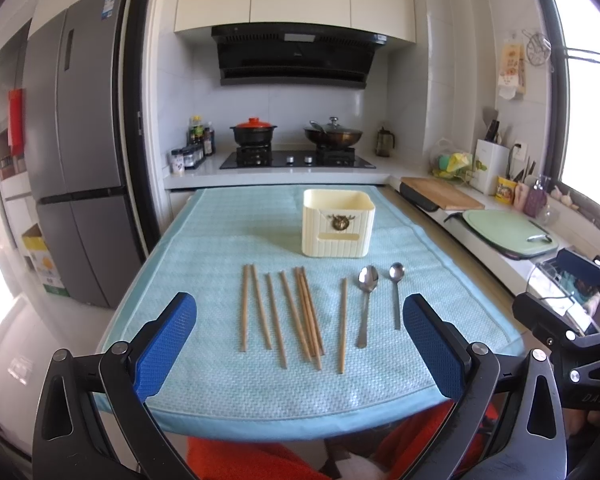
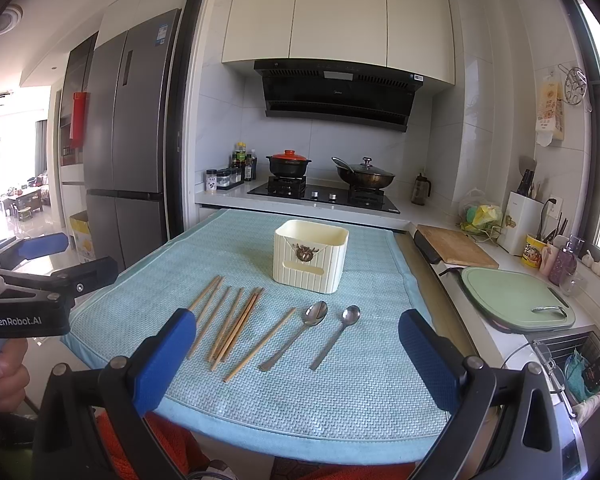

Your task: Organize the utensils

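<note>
Several wooden chopsticks [image 1: 296, 312] [image 2: 236, 324] lie in a row on a light blue mat [image 1: 260, 392] [image 2: 360, 396]. Two metal spoons lie to their right, a larger one [image 1: 367, 300] [image 2: 300, 332] and a smaller one [image 1: 396, 292] [image 2: 338, 334]. Behind them stands a cream utensil holder [image 1: 338, 222] [image 2: 310, 256], which looks empty. My left gripper [image 1: 300, 344] hangs open at the near edge of the mat, in front of the chopsticks. My right gripper [image 2: 296, 360] is open too, nearer the spoons. Neither holds anything.
A counter on the right carries a wooden board [image 1: 440, 192] [image 2: 456, 246], a green cutting board [image 1: 508, 230] [image 2: 516, 298] and a knife block [image 2: 520, 228]. A stove with two pots [image 1: 296, 136] stands behind the table, a fridge [image 1: 76, 152] to the left. A hand [image 2: 0, 376] grips the left tool.
</note>
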Demonstrator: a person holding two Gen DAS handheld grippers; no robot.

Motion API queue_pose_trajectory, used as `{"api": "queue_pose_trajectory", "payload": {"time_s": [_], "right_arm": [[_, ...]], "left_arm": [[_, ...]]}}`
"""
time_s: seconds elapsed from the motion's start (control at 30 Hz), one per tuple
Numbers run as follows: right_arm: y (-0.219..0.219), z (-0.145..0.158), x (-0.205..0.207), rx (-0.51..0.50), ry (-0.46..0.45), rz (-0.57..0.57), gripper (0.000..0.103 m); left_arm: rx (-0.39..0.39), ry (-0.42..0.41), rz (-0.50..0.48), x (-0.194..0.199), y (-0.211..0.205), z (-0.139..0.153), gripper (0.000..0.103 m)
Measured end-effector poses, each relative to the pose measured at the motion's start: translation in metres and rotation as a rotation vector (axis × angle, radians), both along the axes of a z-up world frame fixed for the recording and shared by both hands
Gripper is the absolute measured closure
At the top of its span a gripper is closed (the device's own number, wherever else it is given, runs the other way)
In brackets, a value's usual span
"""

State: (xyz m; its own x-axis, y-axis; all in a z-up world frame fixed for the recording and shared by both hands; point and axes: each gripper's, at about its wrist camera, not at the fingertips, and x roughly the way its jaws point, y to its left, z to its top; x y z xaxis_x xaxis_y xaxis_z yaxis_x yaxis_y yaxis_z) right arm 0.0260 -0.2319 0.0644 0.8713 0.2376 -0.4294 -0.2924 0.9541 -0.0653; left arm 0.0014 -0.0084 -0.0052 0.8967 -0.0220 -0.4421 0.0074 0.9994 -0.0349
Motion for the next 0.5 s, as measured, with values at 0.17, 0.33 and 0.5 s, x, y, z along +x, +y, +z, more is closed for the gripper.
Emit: {"api": "queue_pose_trajectory", "payload": {"time_s": [0.17, 0.33, 0.5], "right_arm": [[0.0007, -0.0003, 0.0003, 0.000, 0.002, 0.000, 0.000], [0.0014, -0.0004, 0.0003, 0.000, 0.003, 0.001, 0.000], [0.0014, -0.0002, 0.0003, 0.000, 0.003, 0.001, 0.000]], "left_arm": [[0.000, 0.002, 0.001, 0.0010, 0.0010, -0.0001, 0.000], [-0.001, 0.003, 0.001, 0.0011, 0.0015, 0.0000, 0.000], [0.002, 0.000, -0.002, 0.0019, 0.0013, 0.0000, 0.000]]}}
